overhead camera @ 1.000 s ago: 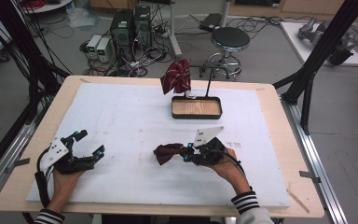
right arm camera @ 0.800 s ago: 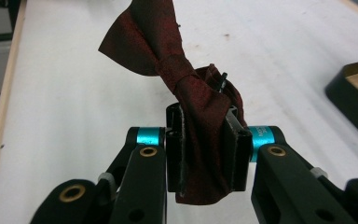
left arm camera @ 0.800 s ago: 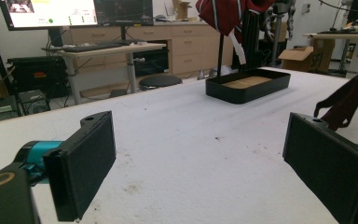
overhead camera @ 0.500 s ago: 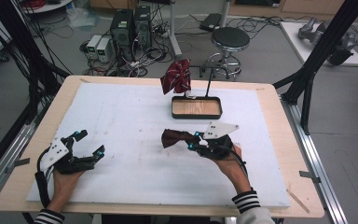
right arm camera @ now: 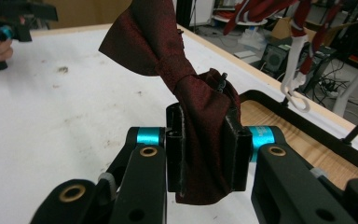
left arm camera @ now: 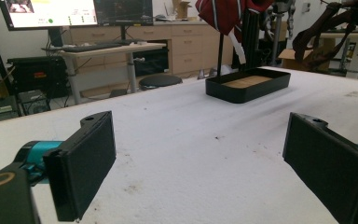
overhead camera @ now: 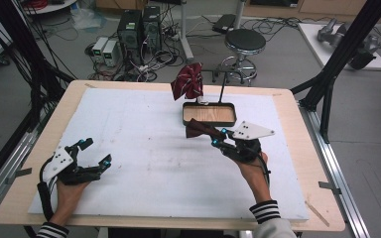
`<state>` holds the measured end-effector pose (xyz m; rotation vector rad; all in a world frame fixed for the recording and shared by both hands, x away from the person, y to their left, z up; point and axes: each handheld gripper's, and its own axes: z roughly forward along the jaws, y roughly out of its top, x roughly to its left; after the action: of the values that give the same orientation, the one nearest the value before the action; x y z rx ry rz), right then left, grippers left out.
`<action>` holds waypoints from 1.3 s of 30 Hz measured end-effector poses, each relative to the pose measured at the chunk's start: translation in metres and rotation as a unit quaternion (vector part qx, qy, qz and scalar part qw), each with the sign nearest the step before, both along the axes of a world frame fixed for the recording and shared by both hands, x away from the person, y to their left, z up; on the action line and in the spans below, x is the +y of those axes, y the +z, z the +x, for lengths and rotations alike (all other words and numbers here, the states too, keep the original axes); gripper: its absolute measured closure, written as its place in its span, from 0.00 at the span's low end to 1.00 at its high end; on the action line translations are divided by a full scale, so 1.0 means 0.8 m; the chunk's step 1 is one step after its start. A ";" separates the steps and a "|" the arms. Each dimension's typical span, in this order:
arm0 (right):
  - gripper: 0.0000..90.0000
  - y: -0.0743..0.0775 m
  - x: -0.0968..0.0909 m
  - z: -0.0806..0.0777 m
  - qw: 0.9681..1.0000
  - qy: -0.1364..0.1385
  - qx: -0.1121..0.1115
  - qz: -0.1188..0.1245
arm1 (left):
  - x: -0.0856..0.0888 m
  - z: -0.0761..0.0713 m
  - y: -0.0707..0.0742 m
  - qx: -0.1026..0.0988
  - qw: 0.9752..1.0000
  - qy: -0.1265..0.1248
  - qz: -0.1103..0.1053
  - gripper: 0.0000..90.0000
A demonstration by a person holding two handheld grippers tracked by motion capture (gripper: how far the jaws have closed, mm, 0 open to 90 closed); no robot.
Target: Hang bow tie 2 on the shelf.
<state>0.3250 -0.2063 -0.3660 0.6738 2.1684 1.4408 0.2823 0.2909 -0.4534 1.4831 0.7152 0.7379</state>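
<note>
Right gripper (overhead camera: 217,138) has the bow tie (overhead camera: 202,130), jaws pinched tight on 1 wing of it, the rest of the dark red cloth sticking out toward the tray (overhead camera: 209,122). The tie hangs above the white mat (overhead camera: 144,148), just in front of the tray's near wall. In the right gripper view the 2 black pads squeeze the bunched fabric (right arm camera: 205,126) between them; the cloth is a fine woven satin with a dull sheen, cinched at a center knot, the free wing fanning up and left.

Left gripper (overhead camera: 95,153) rests low at the mat's near left corner, jaws spread wide, nothing between them. Its flat black pads (left arm camera: 86,163) frame bare mat in the left gripper view.

Around it: the tray is a shallow black rectangle with a wooden floor, standing at the mat's far middle. A thin black post (overhead camera: 222,88) rises from its far edge. A 2nd tie (overhead camera: 188,82), striped red, hangs bunched over the tray's far left corner. The mat is matte white foam, scuffed and speckled, laid on a pale wooden table (overhead camera: 297,148). Between tie and tray, open air.
</note>
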 end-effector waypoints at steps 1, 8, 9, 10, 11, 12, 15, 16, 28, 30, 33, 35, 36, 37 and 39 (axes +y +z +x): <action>0.83 0.001 -0.001 0.000 1.000 -0.005 -0.001 -0.001 | 0.000 0.000 0.000 0.000 1.000 0.000 0.000 0.11; 0.83 0.010 -0.008 0.004 1.000 -0.024 -0.009 0.010 | 0.000 0.000 0.000 0.001 1.000 -0.001 -0.001 0.11; 0.83 0.012 -0.010 0.005 0.999 -0.028 -0.014 0.008 | 0.000 0.000 0.000 0.001 1.000 -0.001 0.000 0.11; 0.83 0.013 -0.011 0.007 0.999 -0.029 -0.014 0.009 | 0.000 0.000 0.000 0.001 1.000 -0.001 0.000 0.11; 0.83 0.015 -0.012 0.008 0.999 -0.035 -0.017 0.009 | 0.000 0.000 0.000 0.002 1.000 0.000 -0.001 0.11; 0.83 0.016 -0.013 0.008 0.999 -0.040 -0.017 0.010 | 0.001 0.000 0.000 0.002 1.000 -0.001 -0.001 0.11; 0.83 0.023 -0.017 0.013 0.998 -0.057 -0.022 0.020 | 0.001 0.000 0.000 0.002 1.000 -0.001 -0.002 0.11; 0.83 0.025 -0.018 0.014 0.998 -0.060 -0.024 0.022 | 0.001 0.000 0.000 0.002 1.000 -0.001 -0.002 0.11; 0.83 0.047 -0.030 0.025 0.993 -0.102 -0.038 0.035 | 0.001 0.000 0.000 0.002 1.000 0.000 -0.003 0.11; 0.83 0.048 -0.032 0.027 0.992 -0.111 -0.039 0.038 | 0.001 0.000 0.000 0.002 1.000 0.000 -0.003 0.11; 0.83 0.049 -0.034 0.031 0.991 -0.122 -0.041 0.039 | 0.001 0.000 0.000 0.003 1.000 0.000 -0.003 0.11; 0.83 0.050 -0.035 0.034 0.990 -0.131 -0.042 0.043 | 0.001 0.000 0.000 0.002 1.000 0.000 -0.003 0.11; 0.83 0.050 -0.035 0.034 0.990 -0.131 -0.042 0.043 | 0.001 0.000 0.000 0.002 1.000 0.000 -0.003 0.11; 0.83 0.051 -0.037 0.038 0.989 -0.134 -0.040 0.046 | 0.001 0.000 0.000 0.003 1.000 0.000 -0.003 0.11; 0.83 0.053 -0.037 0.040 0.989 -0.137 -0.042 0.047 | 0.001 0.000 0.000 0.002 1.000 0.000 -0.003 0.11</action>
<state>0.3573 -0.2361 -0.3239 0.8896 1.8697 1.4033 0.2827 0.2915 -0.4534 1.4794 0.7204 0.7309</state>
